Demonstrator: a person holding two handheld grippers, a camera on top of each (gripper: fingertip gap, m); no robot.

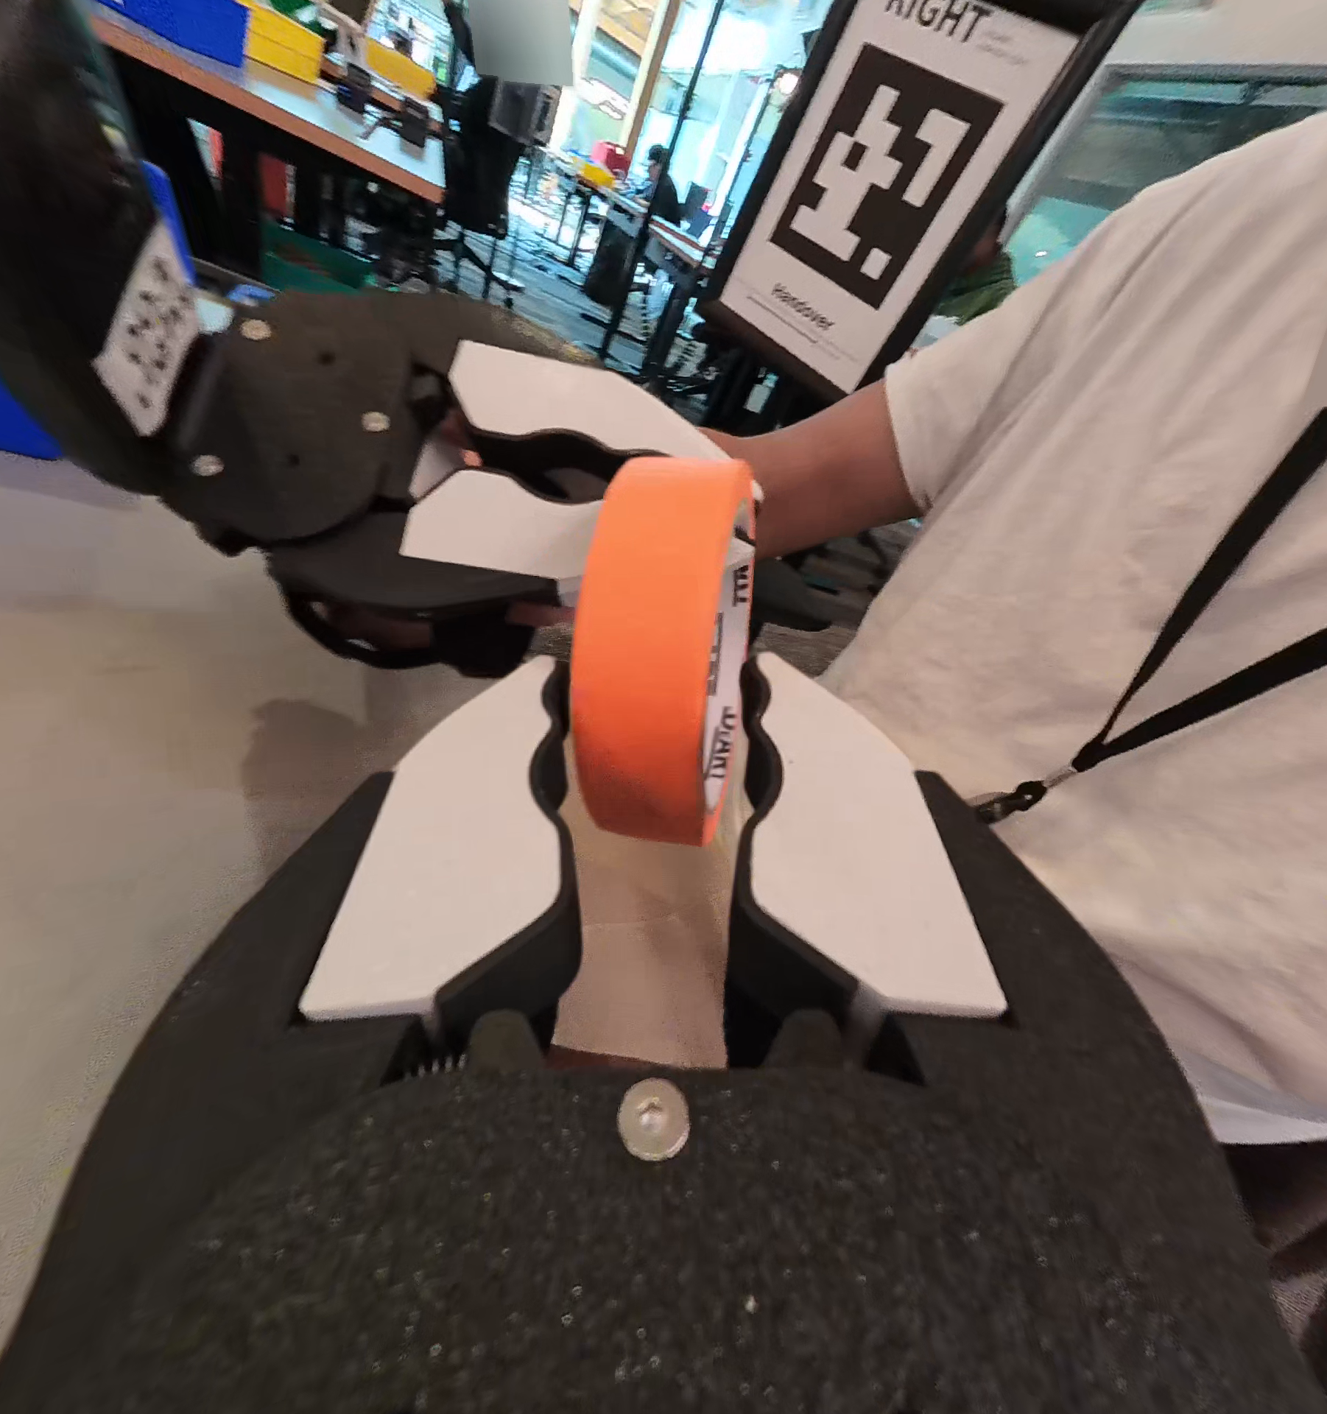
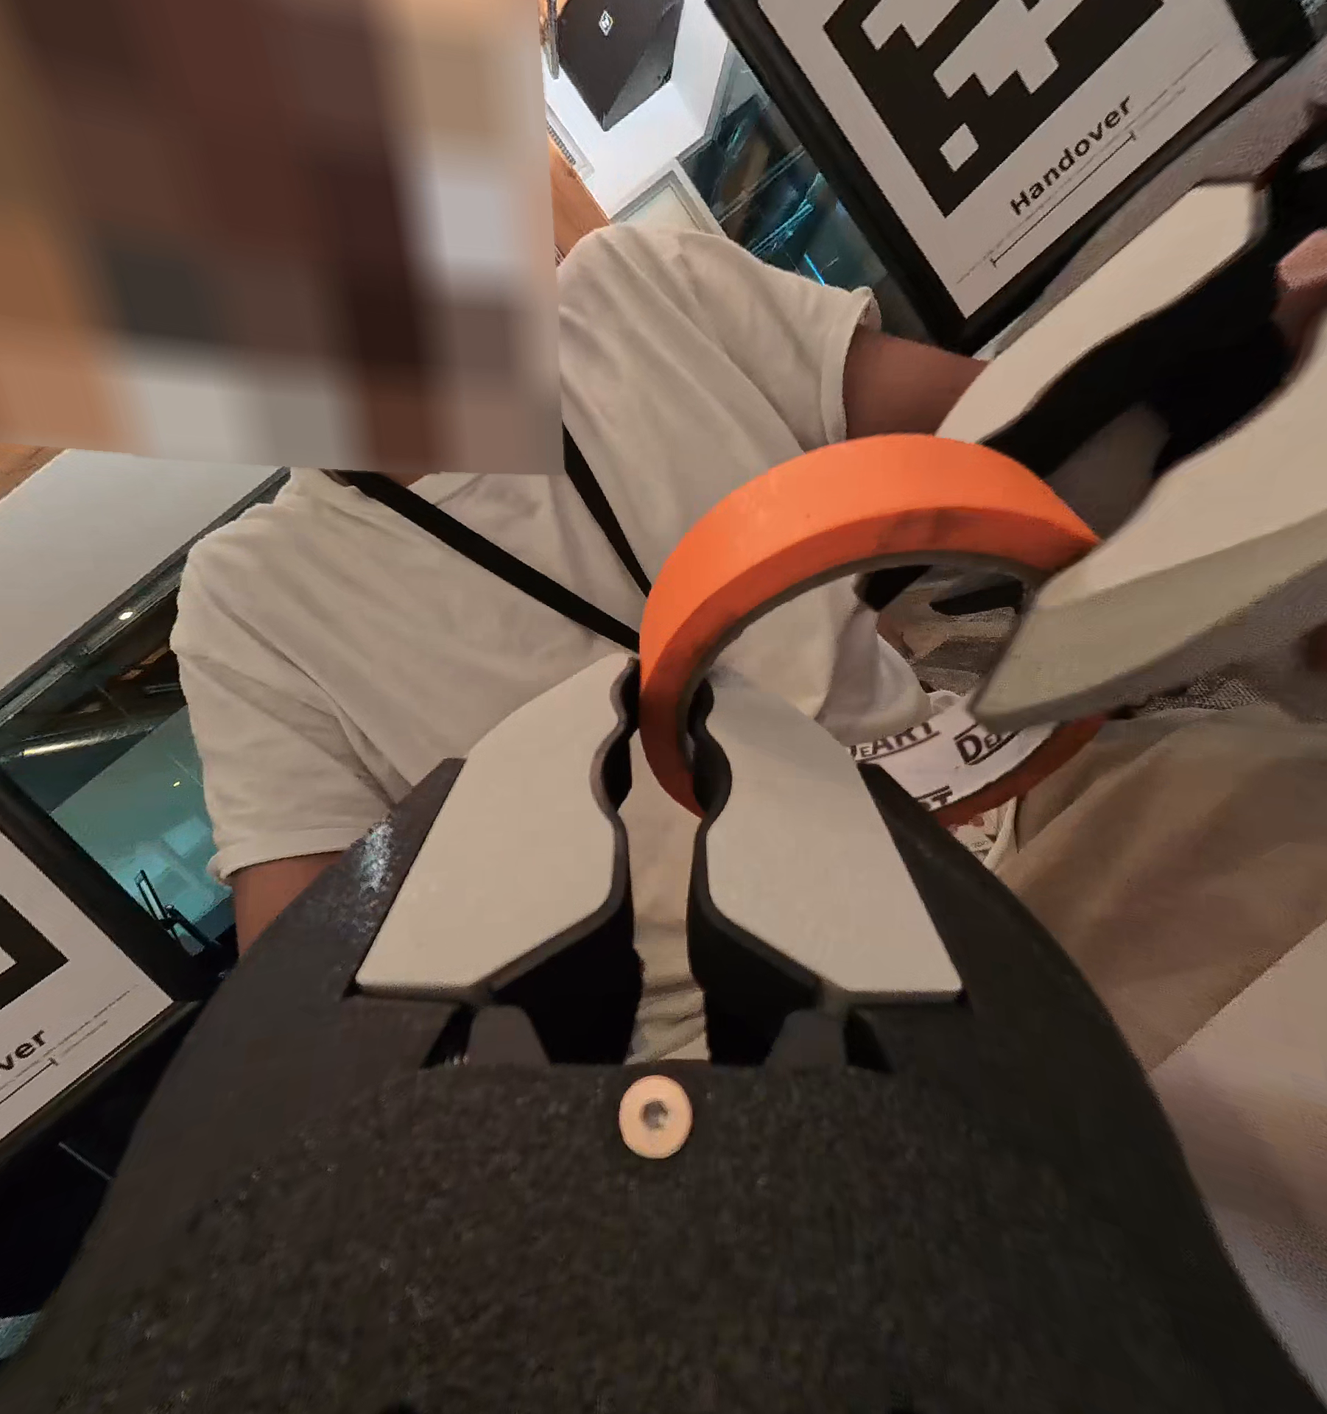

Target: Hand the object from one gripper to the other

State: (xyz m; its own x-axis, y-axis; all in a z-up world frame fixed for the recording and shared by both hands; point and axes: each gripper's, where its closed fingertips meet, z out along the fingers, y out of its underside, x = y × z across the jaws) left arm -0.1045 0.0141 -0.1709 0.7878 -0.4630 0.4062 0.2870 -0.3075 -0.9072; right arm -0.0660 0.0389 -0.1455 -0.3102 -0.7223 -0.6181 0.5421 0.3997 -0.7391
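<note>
An orange tape roll (image 1: 645,612) with a white inner core is held in the air between both grippers. My left gripper (image 1: 653,673) has its jaws against the roll's two flat sides, across its width, at the roll's lower part. My right gripper (image 2: 668,689) is shut on the roll's (image 2: 859,490) wall, one finger outside the ring and one inside. In the left wrist view the right gripper's white fingers (image 1: 553,398) come in from the left to the roll's upper part. In the right wrist view the left gripper's fingers (image 2: 1181,551) straddle the roll's far side.
A person in a white shirt (image 1: 1104,535) with a black lanyard stands close behind the roll. A framed black-and-white marker board (image 1: 875,176) stands behind, another is at the lower left (image 2: 2,995). A pale table top (image 1: 71,689) lies below. Workbenches with blue and yellow bins (image 1: 262,46) are far off. The gap from one gripper's tips to the other's is roughly 6 cm.
</note>
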